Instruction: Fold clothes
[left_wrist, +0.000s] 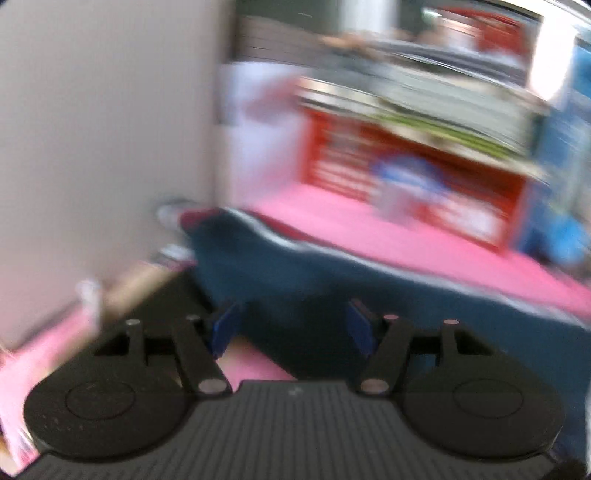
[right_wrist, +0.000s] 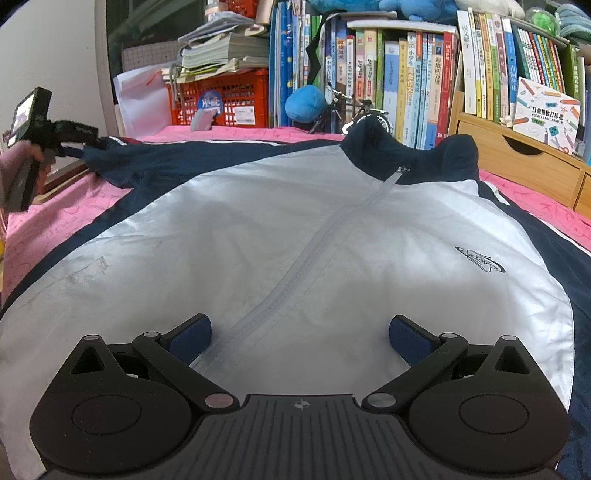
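Observation:
A white and navy zip-up jacket (right_wrist: 295, 236) lies spread front-up on the pink bedspread (right_wrist: 55, 218), collar toward the bookshelf. My right gripper (right_wrist: 301, 338) hovers open above its lower hem, straddling the zipper, with nothing between its fingers. In the right wrist view, my left gripper (right_wrist: 79, 142), held in a hand, is at the end of the jacket's navy sleeve (right_wrist: 147, 158) at the far left. The left wrist view is motion-blurred: my left gripper (left_wrist: 293, 328) has its blue pads (left_wrist: 225, 328) apart, with the navy sleeve (left_wrist: 295, 273) running between them.
A red plastic crate (right_wrist: 225, 99) topped with stacked papers stands at the bed's far edge. Rows of books (right_wrist: 406, 74) and a wooden drawer unit (right_wrist: 517, 162) line the back right. A blue plush ball (right_wrist: 306, 103) and a small bicycle model (right_wrist: 354, 110) sit behind the collar. A pale wall (left_wrist: 103, 147) is on the left.

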